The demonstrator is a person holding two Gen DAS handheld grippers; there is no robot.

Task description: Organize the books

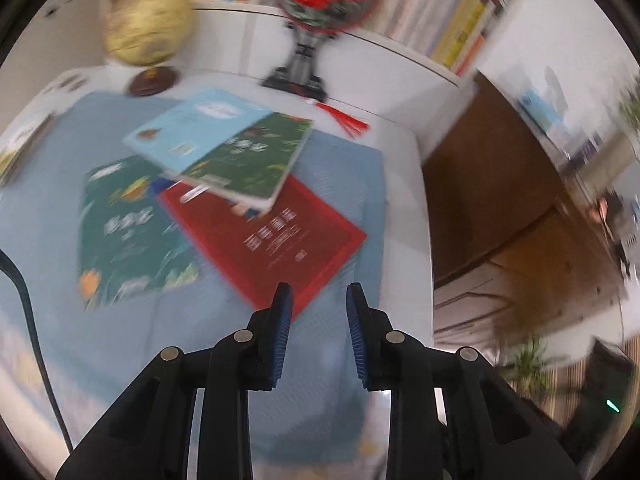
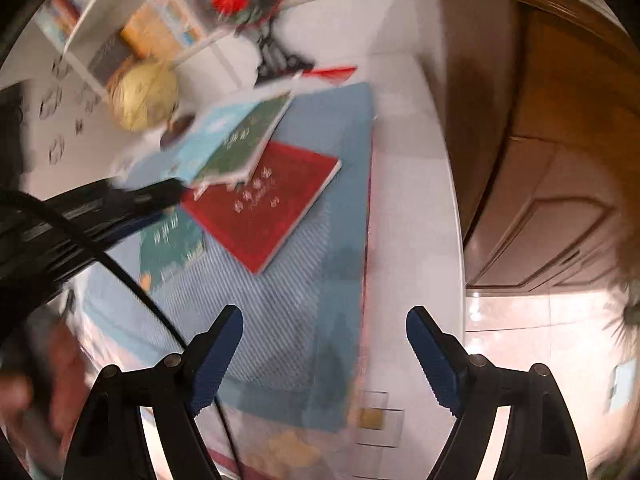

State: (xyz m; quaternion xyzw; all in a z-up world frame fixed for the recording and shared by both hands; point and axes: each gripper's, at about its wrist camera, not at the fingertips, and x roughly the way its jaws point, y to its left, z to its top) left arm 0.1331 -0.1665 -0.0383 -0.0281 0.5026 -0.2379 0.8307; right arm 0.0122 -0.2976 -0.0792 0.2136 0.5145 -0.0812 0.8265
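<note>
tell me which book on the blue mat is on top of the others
The light blue and green book: it rests across the red book, its near corner overhanging that cover. The dark green book and the red one lie lower, on the blue mat.

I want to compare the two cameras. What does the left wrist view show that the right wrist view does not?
Only the left wrist view shows the potted plant on the floor. Only the right wrist view shows the left gripper from outside, over the books, and a hand at the lower left. Both share the red book, the globe and the blue mat.
</note>
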